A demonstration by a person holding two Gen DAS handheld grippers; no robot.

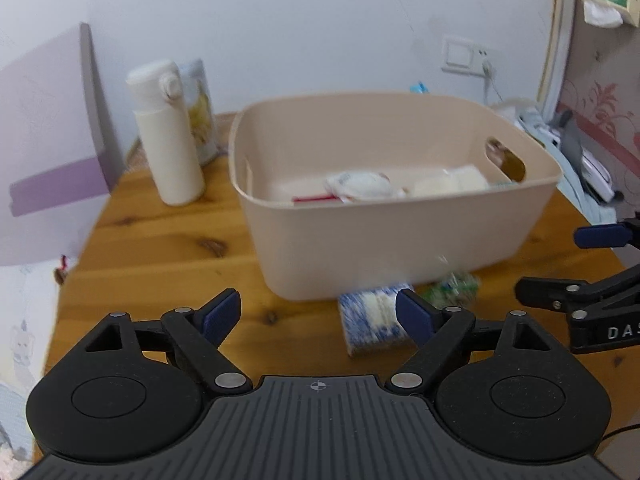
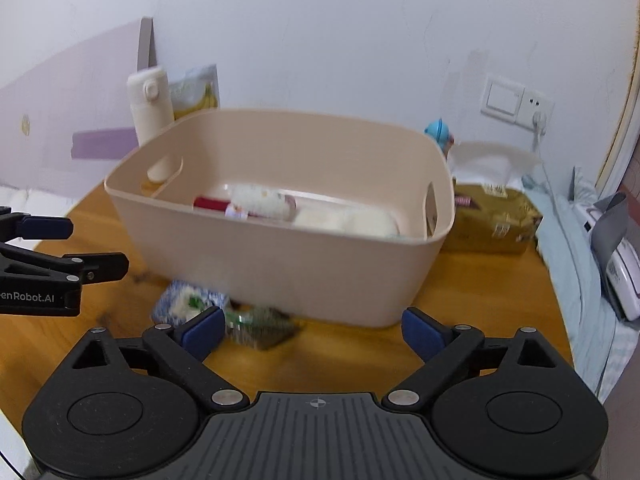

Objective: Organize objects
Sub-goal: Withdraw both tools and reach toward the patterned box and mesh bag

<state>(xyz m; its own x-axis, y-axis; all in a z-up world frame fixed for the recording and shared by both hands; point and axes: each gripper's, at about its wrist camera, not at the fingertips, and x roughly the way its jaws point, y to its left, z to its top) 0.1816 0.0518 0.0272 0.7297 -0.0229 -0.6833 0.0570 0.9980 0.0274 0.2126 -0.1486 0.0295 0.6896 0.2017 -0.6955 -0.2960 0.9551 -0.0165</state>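
Observation:
A beige plastic bin (image 1: 400, 236) (image 2: 280, 264) stands on the wooden table and holds white packets and a red-ended item (image 2: 248, 202). In front of it lie a blue-and-white packet (image 1: 370, 320) (image 2: 180, 302) and a green packet (image 1: 456, 290) (image 2: 260, 322). My left gripper (image 1: 318, 314) is open and empty, its right pad beside the blue-and-white packet. My right gripper (image 2: 312, 332) is open and empty, its left pad next to the green packet. Each gripper also shows at the edge of the other's view.
A white flask (image 1: 168, 132) (image 2: 150, 114) and a banana-print pouch (image 2: 196, 90) stand behind the bin at the left. A gold package (image 2: 492, 220) lies right of the bin. A bed with grey fabric (image 2: 592, 248) borders the table's right edge.

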